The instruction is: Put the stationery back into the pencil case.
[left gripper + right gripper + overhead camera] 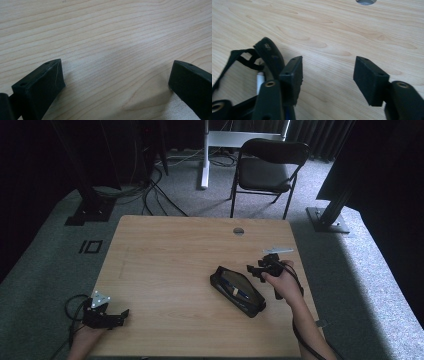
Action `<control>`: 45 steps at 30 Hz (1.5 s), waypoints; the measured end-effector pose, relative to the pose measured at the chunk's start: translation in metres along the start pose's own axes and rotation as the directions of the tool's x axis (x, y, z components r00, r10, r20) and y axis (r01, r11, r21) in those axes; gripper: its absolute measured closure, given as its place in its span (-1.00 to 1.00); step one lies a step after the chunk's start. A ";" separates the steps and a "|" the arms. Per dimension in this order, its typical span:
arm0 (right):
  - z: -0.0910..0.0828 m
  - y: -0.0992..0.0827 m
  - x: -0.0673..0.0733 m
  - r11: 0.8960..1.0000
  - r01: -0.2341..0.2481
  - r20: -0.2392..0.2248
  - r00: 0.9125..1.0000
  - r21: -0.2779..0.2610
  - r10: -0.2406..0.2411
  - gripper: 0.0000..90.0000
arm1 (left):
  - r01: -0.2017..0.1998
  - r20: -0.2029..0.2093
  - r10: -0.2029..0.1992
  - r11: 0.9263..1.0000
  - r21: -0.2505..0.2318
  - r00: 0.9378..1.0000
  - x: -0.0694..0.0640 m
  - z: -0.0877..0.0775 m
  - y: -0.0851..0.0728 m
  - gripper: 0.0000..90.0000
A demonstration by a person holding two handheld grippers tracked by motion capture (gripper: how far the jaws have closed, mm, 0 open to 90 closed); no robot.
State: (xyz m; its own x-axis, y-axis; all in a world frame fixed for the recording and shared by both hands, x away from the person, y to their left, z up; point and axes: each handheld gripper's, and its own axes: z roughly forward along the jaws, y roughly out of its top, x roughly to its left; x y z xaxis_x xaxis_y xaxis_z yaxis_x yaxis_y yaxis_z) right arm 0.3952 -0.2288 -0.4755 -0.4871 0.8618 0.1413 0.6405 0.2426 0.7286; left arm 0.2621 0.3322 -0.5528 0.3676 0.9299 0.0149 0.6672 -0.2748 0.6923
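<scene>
A black pencil case (pixel 237 291) lies open on the wooden table (pixel 170 255), right of the middle, with pens inside. My right gripper (pixel 255 271) is held just beyond the case's far right end, its jaws pointing left. In the right gripper view the right gripper (pixel 328 72) is open over bare wood. Its left jaw stands beside the case's end (pixel 265 53), where a white pen (pixel 260 81) shows. My left gripper (pixel 120 316) rests near the table's front left corner. In the left gripper view the left gripper (pixel 116 75) is open wide with only wood between its jaws.
A round cable hole (pixel 238 231) is set in the table near its far edge. A black folding chair (pixel 270 162) stands on the carpet behind the table. Dark stands and cables (pixel 150 195) sit at the back left.
</scene>
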 end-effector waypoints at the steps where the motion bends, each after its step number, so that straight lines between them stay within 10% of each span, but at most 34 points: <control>1: 0.001 -0.001 -0.001 1.000 -0.003 0.004 1.000 -0.003 0.003 -0.18 | 0.000 0.000 0.000 1.000 0.000 1.000 0.000 0.000 0.000 -0.99; 23: 0.005 -0.035 -0.033 0.995 -0.090 0.122 0.988 -0.035 0.094 -0.39 | 0.000 0.000 0.000 1.000 0.000 1.000 0.000 0.000 0.000 -0.99; 45: -0.014 -0.073 -0.043 0.979 -0.188 0.215 0.956 -0.077 0.200 -0.60 | 0.001 0.000 -0.001 1.000 0.000 1.000 0.000 0.000 0.000 -0.99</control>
State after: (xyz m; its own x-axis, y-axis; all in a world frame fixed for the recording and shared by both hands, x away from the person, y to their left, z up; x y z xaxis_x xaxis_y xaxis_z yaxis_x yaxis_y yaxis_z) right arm 0.3610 -0.2896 -0.5252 -0.2100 0.9680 0.1373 0.6727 0.0412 0.7387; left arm 0.2621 0.3322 -0.5528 0.3672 0.9300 0.0143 0.6673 -0.2742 0.6924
